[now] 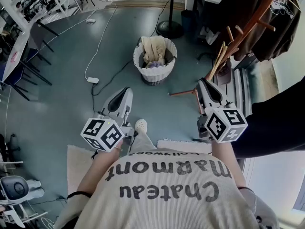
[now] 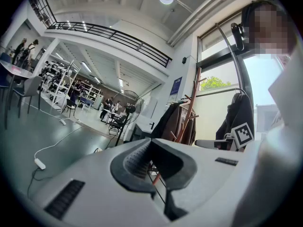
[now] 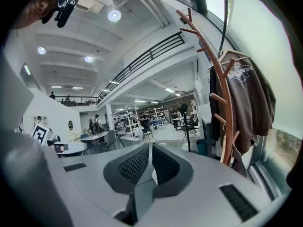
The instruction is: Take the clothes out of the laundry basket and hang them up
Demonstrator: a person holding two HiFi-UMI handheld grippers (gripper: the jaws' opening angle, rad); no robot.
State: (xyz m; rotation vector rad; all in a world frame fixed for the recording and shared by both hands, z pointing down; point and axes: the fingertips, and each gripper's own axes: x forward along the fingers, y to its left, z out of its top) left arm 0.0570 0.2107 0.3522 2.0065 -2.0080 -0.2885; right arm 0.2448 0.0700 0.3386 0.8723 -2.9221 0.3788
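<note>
Where you stand: laundry basket (image 1: 155, 75) ahead on the floor (image 1: 57, 104), well apart.
Clothes (image 1: 153, 51): heaped inside that basket.
Left claw (image 2: 150, 148): clenched, empty.
Right claw (image 3: 150, 149): clenched, empty, near the coat rack (image 3: 227, 126).

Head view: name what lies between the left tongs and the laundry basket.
Bare floor, in the head view, from left tongs to laundry basket; a black cable passes nearby.

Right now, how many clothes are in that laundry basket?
2 show: a beige garment at the far side of the white laundry basket, a pale lavender garment in front of it. More may be hidden underneath.
</note>
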